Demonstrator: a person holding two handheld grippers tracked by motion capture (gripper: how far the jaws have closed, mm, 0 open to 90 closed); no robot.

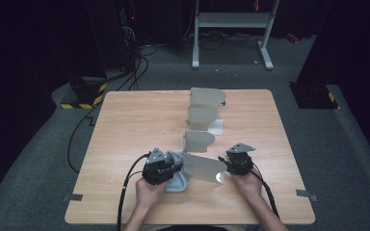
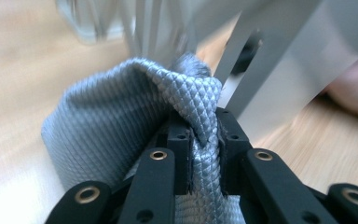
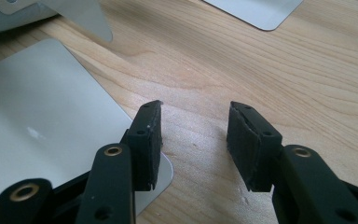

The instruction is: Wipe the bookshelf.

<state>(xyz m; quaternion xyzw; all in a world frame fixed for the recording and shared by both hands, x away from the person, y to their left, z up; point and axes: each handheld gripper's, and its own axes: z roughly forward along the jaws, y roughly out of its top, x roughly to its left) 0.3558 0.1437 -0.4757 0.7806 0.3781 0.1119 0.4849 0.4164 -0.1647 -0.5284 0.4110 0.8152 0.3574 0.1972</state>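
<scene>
Pinching a fold of grey cloth, the left gripper has its jaws pressed tight on the fabric at the table's near edge, beside a metal plate. Across that plate, the right gripper rests with jaws apart, holding nothing, one pad overlapping the plate's corner.

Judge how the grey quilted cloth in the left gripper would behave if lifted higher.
The grey cloth looks floppy: it bunches where the left gripper pinches it, so it would likely drape. It seems light, sagging softly. Its diamond-textured weave probably resists slipping.
</scene>
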